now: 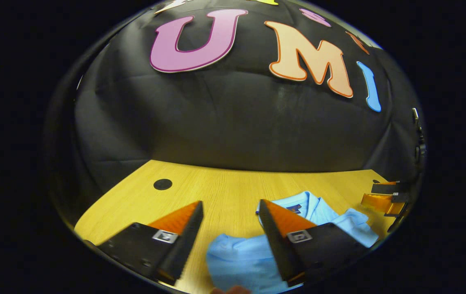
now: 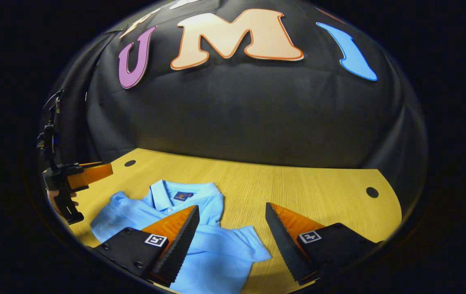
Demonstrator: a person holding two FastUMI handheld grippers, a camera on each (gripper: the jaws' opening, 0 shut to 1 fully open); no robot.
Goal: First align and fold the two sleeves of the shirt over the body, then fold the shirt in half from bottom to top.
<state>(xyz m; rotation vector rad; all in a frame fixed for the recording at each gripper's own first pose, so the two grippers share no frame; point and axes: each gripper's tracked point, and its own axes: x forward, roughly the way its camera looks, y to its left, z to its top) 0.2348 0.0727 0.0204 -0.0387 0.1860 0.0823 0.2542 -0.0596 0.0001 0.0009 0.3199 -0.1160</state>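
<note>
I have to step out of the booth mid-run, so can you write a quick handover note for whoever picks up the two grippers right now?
Left gripper: open, holding nothing, above the table over one sleeve side of the shirt.
Right gripper: open, holding nothing, hovering over the other sleeve.
Shirt: light blue polo, lying on the wooden table, collar toward the booth wall. Both sleeves are spread outward, a bit rumpled.
Done: nothing folded so far.
Left: fold each sleeve over the body, then fold the shirt in half from bottom to top.

Dim, sharp centre (edges fisheye-warped)
</note>
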